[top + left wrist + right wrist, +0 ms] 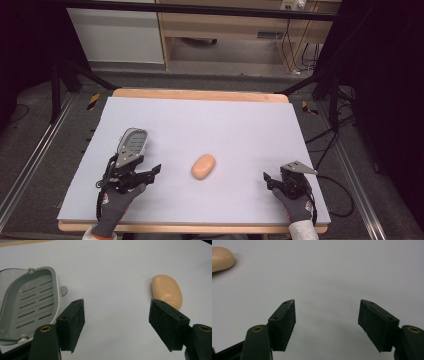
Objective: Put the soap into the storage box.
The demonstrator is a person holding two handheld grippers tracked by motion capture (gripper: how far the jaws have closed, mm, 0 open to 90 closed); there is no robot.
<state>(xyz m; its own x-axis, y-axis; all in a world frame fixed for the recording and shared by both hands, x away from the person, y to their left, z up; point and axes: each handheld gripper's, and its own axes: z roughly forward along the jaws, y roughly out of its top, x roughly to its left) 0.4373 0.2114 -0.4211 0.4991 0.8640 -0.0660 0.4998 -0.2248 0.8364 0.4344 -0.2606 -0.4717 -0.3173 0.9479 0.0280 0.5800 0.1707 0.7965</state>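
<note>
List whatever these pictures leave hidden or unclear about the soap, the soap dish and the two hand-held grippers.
- Soap: in the left gripper view its near end is hidden behind a jaw pad; in the right gripper view the picture's left edge cuts it.
- Soap dish: in the left gripper view the left edge cuts it, and the other pad hides its near corner.
- Left hand-held gripper and right hand-held gripper: too small in the high view to judge pad detail.
</note>
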